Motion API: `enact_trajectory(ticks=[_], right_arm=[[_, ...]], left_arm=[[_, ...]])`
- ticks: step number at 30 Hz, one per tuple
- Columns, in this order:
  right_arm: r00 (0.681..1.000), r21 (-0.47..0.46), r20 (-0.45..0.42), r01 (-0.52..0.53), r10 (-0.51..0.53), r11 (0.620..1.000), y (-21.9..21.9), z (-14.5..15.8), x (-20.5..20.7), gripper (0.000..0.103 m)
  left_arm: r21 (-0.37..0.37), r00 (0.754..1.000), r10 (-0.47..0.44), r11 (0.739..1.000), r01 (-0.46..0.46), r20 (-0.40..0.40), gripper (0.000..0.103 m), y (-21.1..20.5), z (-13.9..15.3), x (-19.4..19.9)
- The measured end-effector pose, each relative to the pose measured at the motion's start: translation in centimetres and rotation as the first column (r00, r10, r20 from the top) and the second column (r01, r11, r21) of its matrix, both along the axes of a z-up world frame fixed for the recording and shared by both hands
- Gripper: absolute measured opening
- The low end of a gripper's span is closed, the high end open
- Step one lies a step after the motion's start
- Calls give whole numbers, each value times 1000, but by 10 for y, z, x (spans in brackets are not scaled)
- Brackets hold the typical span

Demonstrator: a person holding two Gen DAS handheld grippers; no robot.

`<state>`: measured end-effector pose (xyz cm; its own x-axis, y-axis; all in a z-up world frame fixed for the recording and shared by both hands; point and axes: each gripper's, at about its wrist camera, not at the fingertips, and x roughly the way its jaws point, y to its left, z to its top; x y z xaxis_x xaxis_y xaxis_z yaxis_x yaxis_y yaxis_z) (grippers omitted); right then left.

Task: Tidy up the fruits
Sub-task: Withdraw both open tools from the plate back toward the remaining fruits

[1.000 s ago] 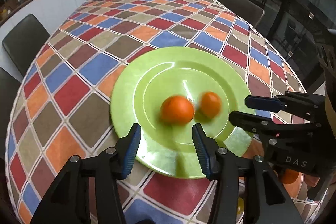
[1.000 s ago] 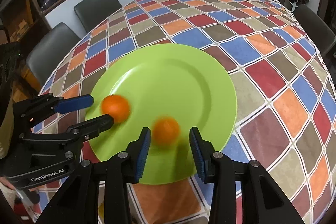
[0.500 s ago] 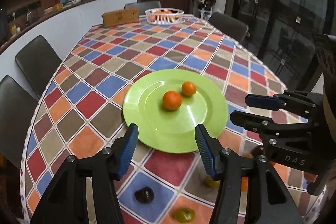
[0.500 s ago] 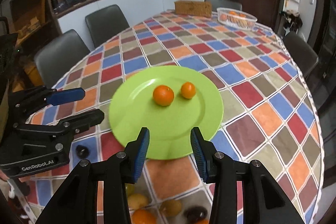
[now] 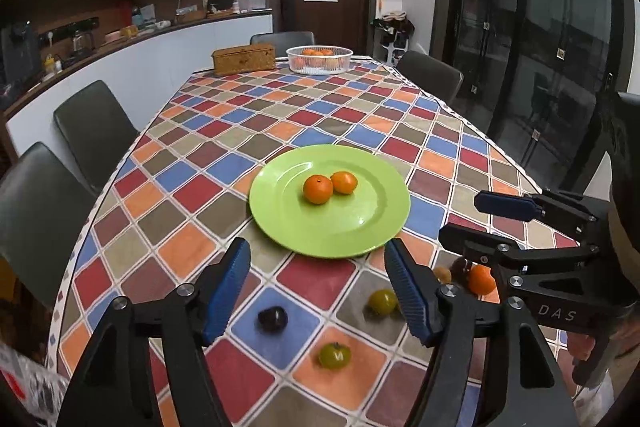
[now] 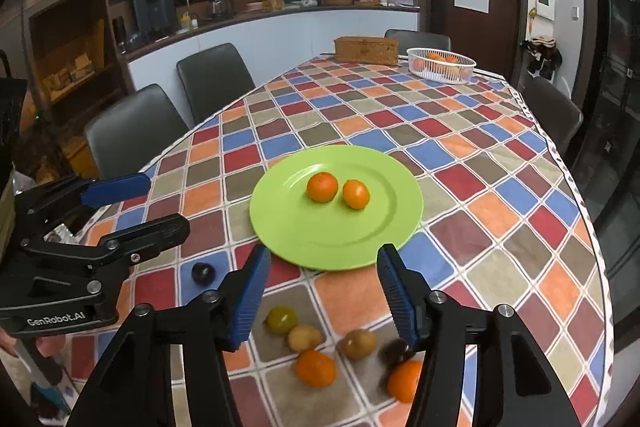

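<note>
Two oranges lie side by side on the green plate in the middle of the chequered table. My left gripper hovers short of the plate's near rim, jaws opening, nothing between them. My right gripper hangs beside it, jaws also opening and empty; it shows at the right in the left wrist view. Below the grippers lie loose fruits: a dark plum, a yellow-green fruit, a green one, two oranges and a kiwi.
A white basket holding oranges and a wicker box stand at the table's far end. Dark chairs line the left side, another chair stands at the far right. Glass doors run along the right.
Both grippers pulled back and up from the plate, leaving the two oranges resting on it. Their jaws widened. The loose fruits near the table's front edge came into view.
</note>
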<state>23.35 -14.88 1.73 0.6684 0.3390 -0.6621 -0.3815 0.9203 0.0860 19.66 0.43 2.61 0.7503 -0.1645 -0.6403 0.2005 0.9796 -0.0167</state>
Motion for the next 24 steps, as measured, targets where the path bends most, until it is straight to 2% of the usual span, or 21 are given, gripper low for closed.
enact_trajectory(ticks=[4, 12, 24], right_arm=[[1000, 19, -23, 7, -6, 1000, -3, -8, -13, 57], [999, -8, -47, 16, -16, 1000, -6, -26, -32, 57], [992, -33, -123, 3, -7, 999, -2, -58, -43, 57]], left_arm=[[-11, 1000, 13, 1000, -13, -10, 70, 1, -7, -15], [19, 999, 34, 999, -34, -36, 70, 1, -30, -33], [26, 990, 42, 999, -39, -136, 71, 3, -70, -38]])
